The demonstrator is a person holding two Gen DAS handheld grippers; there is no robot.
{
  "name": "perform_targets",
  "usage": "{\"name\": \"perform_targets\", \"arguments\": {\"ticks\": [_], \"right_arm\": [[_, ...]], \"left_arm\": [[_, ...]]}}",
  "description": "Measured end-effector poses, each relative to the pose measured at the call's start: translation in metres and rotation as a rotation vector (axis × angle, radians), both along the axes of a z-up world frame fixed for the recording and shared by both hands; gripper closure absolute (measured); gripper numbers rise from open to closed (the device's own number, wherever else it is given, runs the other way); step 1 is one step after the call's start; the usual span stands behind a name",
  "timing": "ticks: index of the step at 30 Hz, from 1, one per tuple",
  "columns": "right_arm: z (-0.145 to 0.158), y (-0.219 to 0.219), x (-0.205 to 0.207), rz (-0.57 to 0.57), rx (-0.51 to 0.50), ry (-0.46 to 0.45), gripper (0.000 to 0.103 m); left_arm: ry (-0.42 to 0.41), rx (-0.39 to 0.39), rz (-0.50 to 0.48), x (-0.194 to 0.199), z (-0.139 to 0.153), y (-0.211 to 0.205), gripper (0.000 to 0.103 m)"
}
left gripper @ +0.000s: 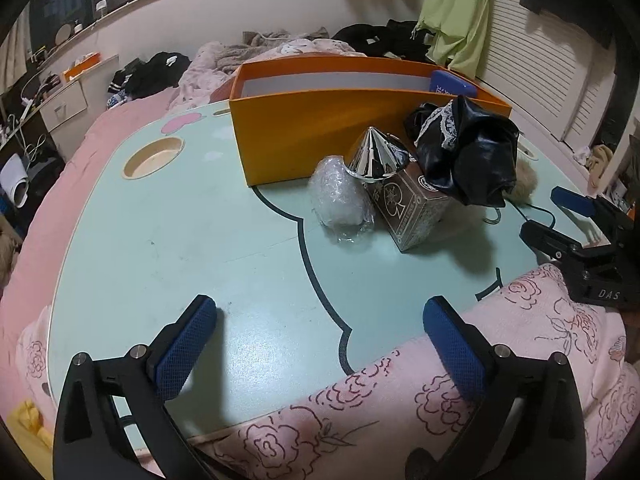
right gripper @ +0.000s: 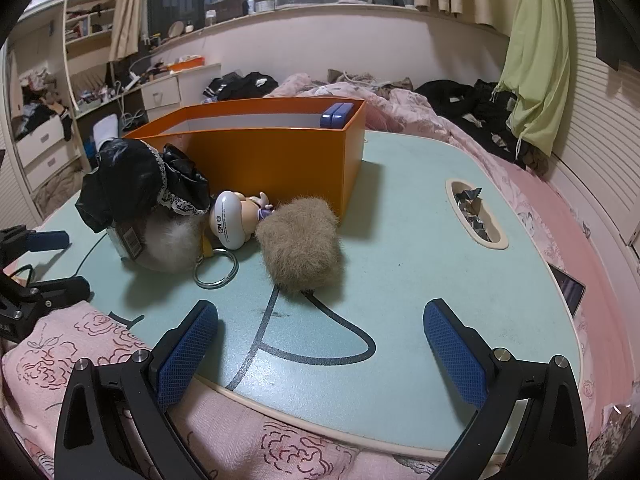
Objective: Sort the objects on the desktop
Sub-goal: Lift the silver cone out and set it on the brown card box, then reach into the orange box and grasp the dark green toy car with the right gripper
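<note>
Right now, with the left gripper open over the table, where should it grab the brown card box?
Probably across the card box on its two long side faces, low on its near end. The silver cone rests on its far top and the bubble wrap bundle crowds its left, so come from the front and above.

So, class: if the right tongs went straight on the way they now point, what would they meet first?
Probably the bare green tabletop: the right tongs stand open and angled down at it. The furry tan pouch lies slightly left; depth is uncertain.
</note>
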State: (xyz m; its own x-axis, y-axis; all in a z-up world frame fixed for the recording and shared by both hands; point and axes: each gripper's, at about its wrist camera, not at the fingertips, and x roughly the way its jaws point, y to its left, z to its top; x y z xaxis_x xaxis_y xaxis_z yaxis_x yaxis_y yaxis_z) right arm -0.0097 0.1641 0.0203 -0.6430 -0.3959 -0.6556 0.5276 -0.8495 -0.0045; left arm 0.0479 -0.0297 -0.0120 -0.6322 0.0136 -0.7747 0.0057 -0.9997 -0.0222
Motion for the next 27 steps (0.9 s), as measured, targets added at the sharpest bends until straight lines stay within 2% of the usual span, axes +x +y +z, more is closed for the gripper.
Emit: {"name": "perform_targets", "arguments": {"ticks": [16,21,24,27], "right_arm": [[-0.001,-0.001,-0.004,-0.001,0.006,-0.001,0.0],[0.003,-0.014,-0.014,0.014,0.05,-0.044,0.001],[0.017,-0.022,-0.011,0.035,0.09,-0.004,0.009],[0.056,-0.026,-0.01,0.06,0.045,0.062,0.012]], "left_arm": [[0.001,0.0,0.0,0.001,0.0,-0.002,0.0],[0.004,0.002,0.0,0.004,0.004,-0.005,0.0],[0.006,0.002,0.002,0.004,0.007,-0.003,0.0],[0.006,0.002,0.002,0.004,0.007,-0.003,0.0]]}}
